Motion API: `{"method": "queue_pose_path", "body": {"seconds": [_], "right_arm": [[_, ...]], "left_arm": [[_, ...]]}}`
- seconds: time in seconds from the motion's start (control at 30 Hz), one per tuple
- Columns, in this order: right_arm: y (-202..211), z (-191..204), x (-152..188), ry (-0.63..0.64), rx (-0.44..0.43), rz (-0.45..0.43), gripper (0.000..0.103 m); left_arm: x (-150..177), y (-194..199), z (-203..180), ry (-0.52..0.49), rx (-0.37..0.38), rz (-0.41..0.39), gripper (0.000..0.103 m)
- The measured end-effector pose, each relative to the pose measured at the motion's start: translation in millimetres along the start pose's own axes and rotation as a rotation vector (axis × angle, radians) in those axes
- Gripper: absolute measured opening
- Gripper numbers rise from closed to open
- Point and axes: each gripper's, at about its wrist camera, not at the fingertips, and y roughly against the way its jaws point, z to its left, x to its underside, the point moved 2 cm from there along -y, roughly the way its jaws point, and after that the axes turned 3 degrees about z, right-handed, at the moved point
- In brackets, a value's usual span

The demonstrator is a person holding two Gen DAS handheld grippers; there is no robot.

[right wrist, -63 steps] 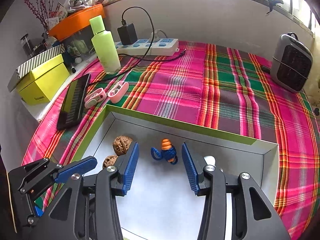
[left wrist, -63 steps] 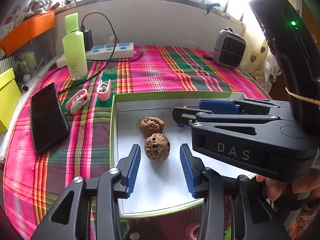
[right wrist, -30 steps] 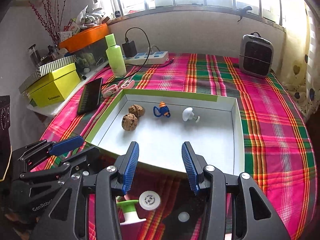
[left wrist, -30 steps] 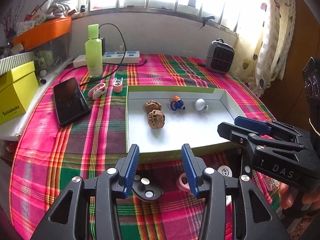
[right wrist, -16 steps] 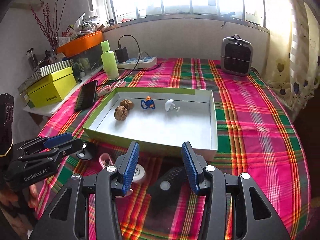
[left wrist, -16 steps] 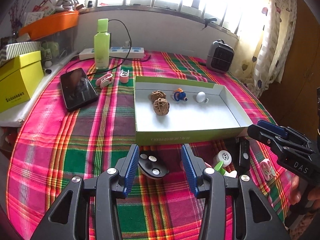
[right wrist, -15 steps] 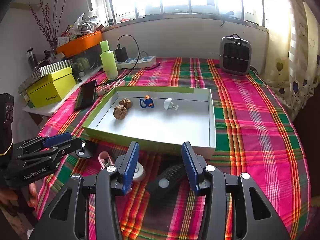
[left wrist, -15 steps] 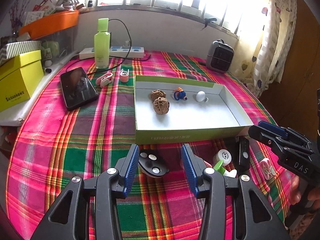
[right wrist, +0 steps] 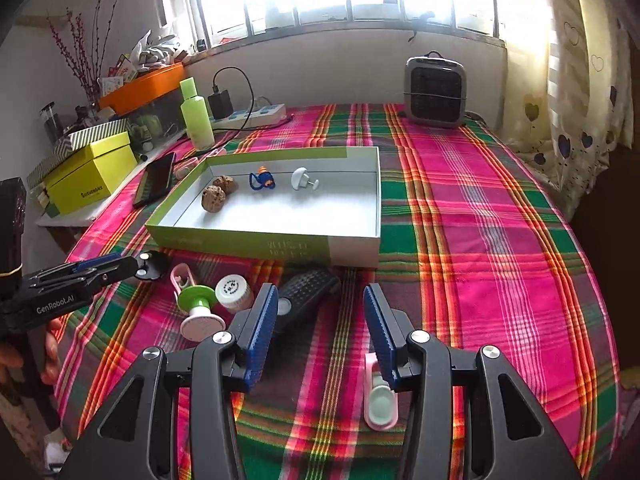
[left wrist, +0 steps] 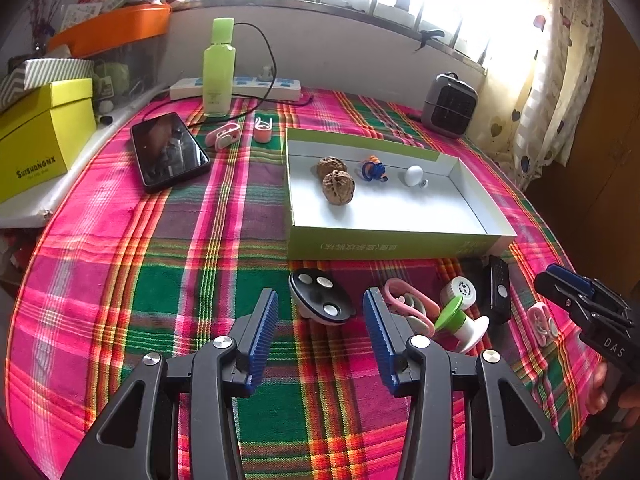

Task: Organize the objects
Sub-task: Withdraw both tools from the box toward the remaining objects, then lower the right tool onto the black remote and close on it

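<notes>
The green-and-white box tray (left wrist: 384, 242) holds two walnuts (left wrist: 338, 187), a blue-orange trinket (left wrist: 374, 170) and a white knob (left wrist: 414, 176). Loose items lie on the cloth in front of it: a black disc with white buttons (left wrist: 320, 296), a pink clip (left wrist: 404, 304), a green-white spool (left wrist: 460, 320), a white cap (left wrist: 460, 289), a black remote (right wrist: 304, 292) and a pink case (right wrist: 380, 400). My left gripper (left wrist: 319, 300) is open, its tips either side of the disc without touching it. My right gripper (right wrist: 321, 290) is open beside the remote, holding nothing.
A phone (left wrist: 168, 152), green bottle (left wrist: 218, 76), power strip (left wrist: 236, 88) and two pink clips (left wrist: 224, 136) lie at the far left. A yellow box (left wrist: 44, 136) sits off the left edge. A small heater (right wrist: 434, 94) stands at the back right.
Both grippers have drawn back out of the tray to the near side of the table. The loose items in front of the tray have come into view.
</notes>
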Motion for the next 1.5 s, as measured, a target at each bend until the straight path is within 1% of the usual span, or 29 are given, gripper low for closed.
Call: {"method": "queue_pose_path", "body": {"seconds": [0.3, 0.43, 0.57, 0.63, 0.73, 0.83, 1.03, 1.1, 1.5], "right_arm": [[-16, 8, 3, -0.025, -0.038, 0.045, 0.046], [-26, 16, 4, -0.014, -0.007, 0.056, 0.046], [-33, 16, 3, -0.043, -0.026, 0.072, 0.046], [-36, 17, 1, -0.048, -0.006, 0.075, 0.046], [-39, 16, -3, -0.068, -0.008, 0.079, 0.046], [-42, 19, -5, -0.061, 0.016, 0.082, 0.046], [-51, 21, -3, -0.059, 0.066, 0.122, 0.046], [-50, 21, -2, -0.057, 0.063, 0.12, 0.046], [-38, 13, 6, -0.008, 0.128, 0.115, 0.046]], "left_arm": [[5, -9, 2, 0.009, 0.002, 0.03, 0.045], [6, -11, 2, 0.012, 0.008, 0.037, 0.045], [7, -13, 2, 0.013, 0.015, 0.045, 0.045], [7, -14, 2, 0.012, 0.013, 0.049, 0.045], [7, -16, 3, 0.013, 0.017, 0.051, 0.045], [8, -17, 4, 0.013, 0.021, 0.055, 0.045], [8, -18, 5, 0.01, 0.029, 0.059, 0.045], [7, -19, 5, 0.008, 0.03, 0.061, 0.045], [6, -20, 7, 0.011, 0.031, 0.061, 0.045]]}}
